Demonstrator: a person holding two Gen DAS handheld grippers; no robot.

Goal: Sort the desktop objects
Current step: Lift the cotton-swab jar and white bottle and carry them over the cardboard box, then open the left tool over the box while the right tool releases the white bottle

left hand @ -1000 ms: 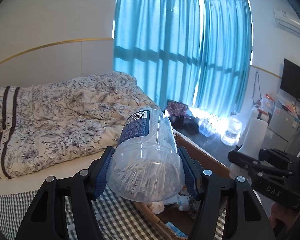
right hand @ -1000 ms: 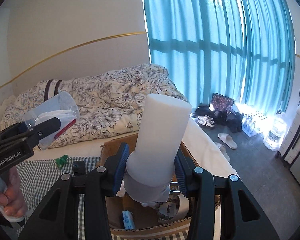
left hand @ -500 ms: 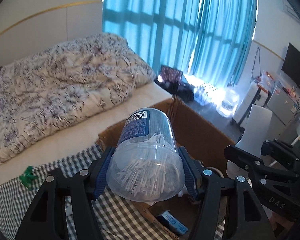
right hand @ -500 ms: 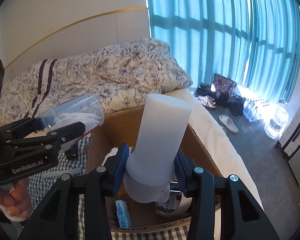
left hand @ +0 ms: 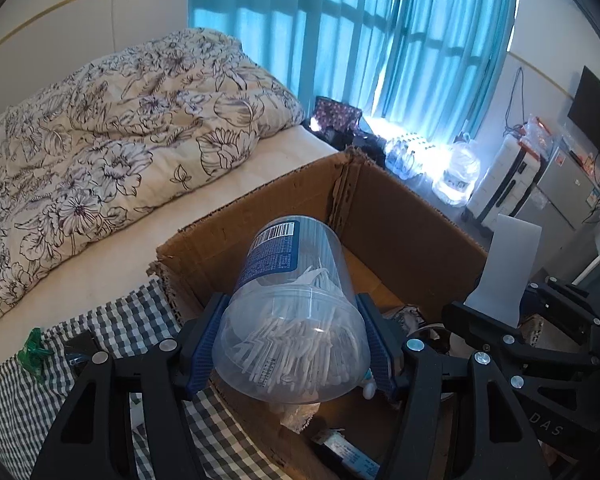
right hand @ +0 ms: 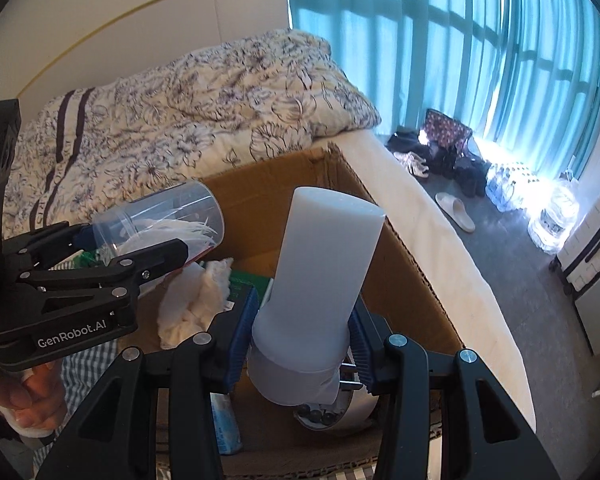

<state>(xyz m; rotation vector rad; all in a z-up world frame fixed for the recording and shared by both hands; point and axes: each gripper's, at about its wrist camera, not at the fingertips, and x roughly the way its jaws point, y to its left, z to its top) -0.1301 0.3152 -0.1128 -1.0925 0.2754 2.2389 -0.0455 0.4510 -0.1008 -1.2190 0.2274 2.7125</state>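
left gripper (left hand: 294, 354) clamps clear swab jar (left hand: 296, 320) | over cardboard box (left hand: 400, 216) | right gripper (left hand: 516, 332) beside

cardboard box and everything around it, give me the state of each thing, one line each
cardboard box: open, partly filled
clear jar: held tilted over the box, holds white sticks
white bottle: held over the box
left gripper: shut on the jar
right gripper: shut on the bottle
curtains: drawn

Glossy clear plastic jar (left hand: 296, 312); rough cardboard box (left hand: 404, 216).
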